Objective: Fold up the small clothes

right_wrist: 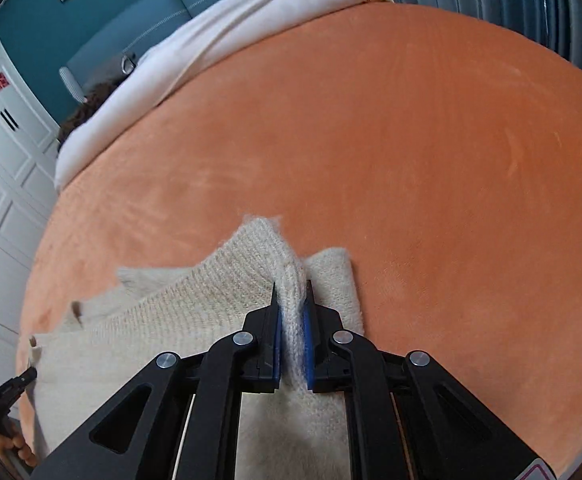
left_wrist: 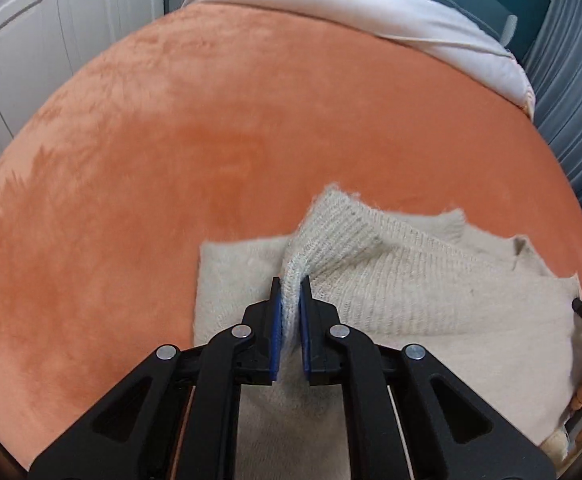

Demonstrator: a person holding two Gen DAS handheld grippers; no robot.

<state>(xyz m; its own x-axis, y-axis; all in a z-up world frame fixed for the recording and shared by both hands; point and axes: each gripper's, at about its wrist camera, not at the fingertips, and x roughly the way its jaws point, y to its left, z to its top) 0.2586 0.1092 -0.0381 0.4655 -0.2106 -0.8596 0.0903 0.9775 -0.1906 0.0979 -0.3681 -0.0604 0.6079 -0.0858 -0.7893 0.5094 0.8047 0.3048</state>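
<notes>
My left gripper (left_wrist: pixel 290 300) and right gripper (right_wrist: pixel 291 304) each pinch a corner of the cream sweater (left_wrist: pixel 411 304) on the orange bed (left_wrist: pixel 211 140); uneven pulling could skew the fold.

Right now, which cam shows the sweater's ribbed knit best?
Left wrist: the cream sweater spreads widest there, ribbing sharp beside the left gripper. Right wrist shows less of it, bunched at the right gripper.

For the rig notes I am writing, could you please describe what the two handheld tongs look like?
Both look alike. The left tongs and the right tongs are matte black plastic linkages with triangular cut-outs, round silver pivot pins and slim blue pads lining the inner faces of the fingers. No cables show. The right one has a small pink-edged label near its base.
</notes>
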